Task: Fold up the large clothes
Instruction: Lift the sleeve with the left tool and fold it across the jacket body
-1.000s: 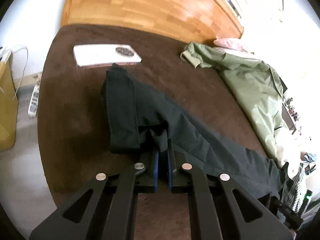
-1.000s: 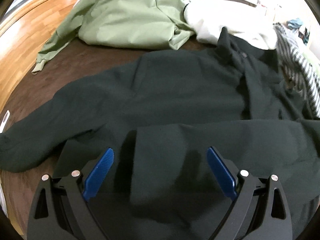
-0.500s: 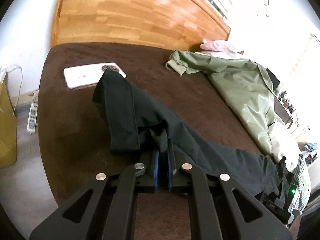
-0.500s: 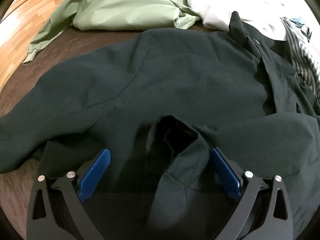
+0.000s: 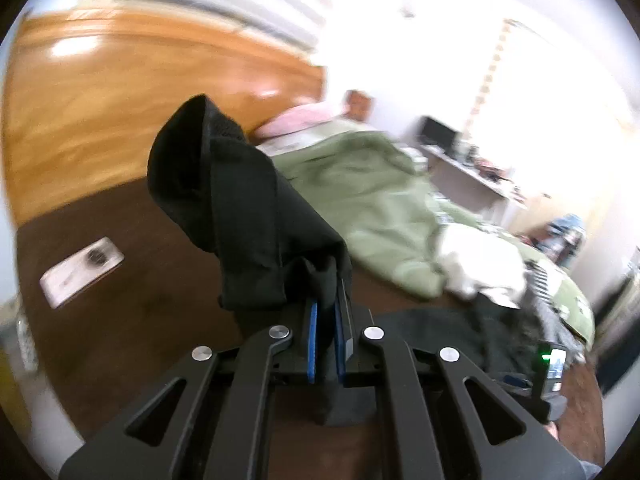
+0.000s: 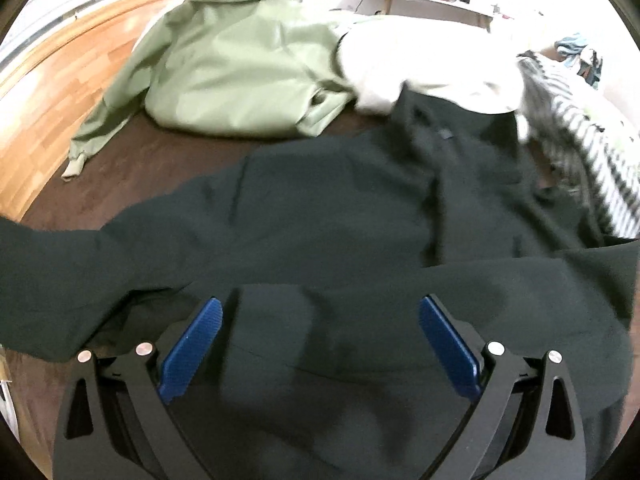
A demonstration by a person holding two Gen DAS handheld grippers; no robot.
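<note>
one sleeve [image 5: 240, 208] now higher, clamped

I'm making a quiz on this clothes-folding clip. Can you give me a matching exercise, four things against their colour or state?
Things:
1. left gripper
2. right gripper
3. jacket by the wooden headboard
4. garment being folded

States:
A. light green, lying crumpled
B. open, above dark cloth
C. dark, spread on the brown bedcover
D. shut on a sleeve, lifting it

Pairs: 1-D, 2-B, 3-A, 4-C
</note>
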